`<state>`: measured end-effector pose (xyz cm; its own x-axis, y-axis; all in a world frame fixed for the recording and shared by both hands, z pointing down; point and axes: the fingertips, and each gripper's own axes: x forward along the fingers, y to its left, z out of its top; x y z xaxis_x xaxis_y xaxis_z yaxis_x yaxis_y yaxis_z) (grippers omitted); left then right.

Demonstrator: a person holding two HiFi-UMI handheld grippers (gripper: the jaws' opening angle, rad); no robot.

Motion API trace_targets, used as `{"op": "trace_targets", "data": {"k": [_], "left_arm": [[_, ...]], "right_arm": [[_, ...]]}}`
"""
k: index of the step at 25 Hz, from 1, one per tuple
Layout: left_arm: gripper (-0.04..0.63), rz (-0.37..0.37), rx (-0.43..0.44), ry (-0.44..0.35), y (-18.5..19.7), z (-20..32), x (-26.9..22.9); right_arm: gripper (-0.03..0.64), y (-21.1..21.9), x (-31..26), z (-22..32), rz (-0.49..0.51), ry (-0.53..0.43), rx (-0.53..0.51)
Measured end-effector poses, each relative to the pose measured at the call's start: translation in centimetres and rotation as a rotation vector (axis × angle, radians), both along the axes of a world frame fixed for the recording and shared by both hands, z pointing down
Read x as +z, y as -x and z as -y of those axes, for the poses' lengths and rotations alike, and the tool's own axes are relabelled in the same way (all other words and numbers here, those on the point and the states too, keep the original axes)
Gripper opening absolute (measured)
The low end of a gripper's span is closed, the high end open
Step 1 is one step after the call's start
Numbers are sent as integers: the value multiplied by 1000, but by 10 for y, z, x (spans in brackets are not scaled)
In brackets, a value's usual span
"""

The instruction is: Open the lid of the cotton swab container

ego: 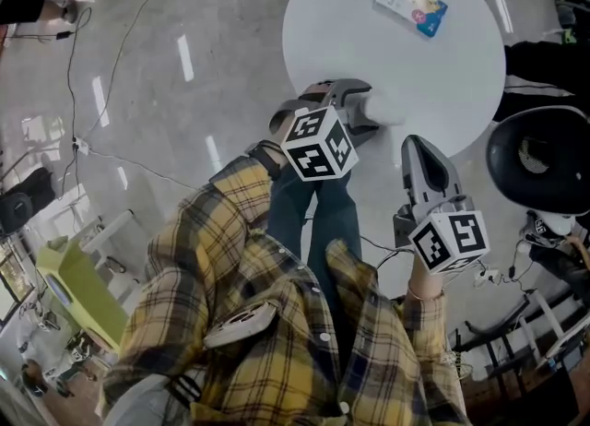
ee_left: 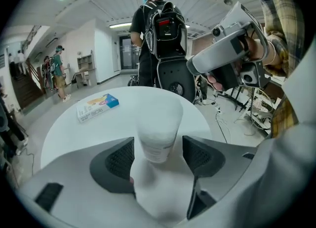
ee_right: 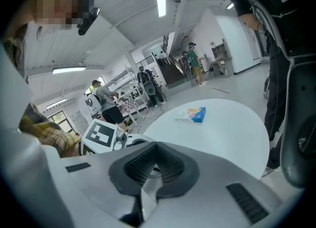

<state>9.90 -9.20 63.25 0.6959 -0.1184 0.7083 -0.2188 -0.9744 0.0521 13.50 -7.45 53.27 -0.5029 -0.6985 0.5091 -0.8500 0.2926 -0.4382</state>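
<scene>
The left gripper point(ee_left: 157, 154) has its jaws spread wide. The white cotton swab container point(ee_left: 158, 126) sits between the pads without being squeezed, at the near left edge of the round white table point(ego: 433, 65). A blue-and-white box point(ego: 411, 5) lies on the far side of the table. At the near right edge, the right gripper point(ee_right: 154, 165) has its jaws shut together and holds nothing.
</scene>
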Motion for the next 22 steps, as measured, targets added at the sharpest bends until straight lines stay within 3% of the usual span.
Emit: {"op": "trace_targets", "data": {"k": [9, 15, 18, 22], "left_arm": [[302, -24, 79, 14, -15, 0, 11], [301, -13, 96, -19, -16, 1, 17], [249, -18, 103, -42, -15, 3, 18], [242, -20, 113, -43, -15, 2, 16]], "right_arm": [[15, -2, 6, -6, 30, 19, 33], [15, -3, 12, -7, 39, 31, 37], [15, -4, 13, -5, 39, 31, 40], [15, -3, 11, -5, 37, 27, 36]]}}
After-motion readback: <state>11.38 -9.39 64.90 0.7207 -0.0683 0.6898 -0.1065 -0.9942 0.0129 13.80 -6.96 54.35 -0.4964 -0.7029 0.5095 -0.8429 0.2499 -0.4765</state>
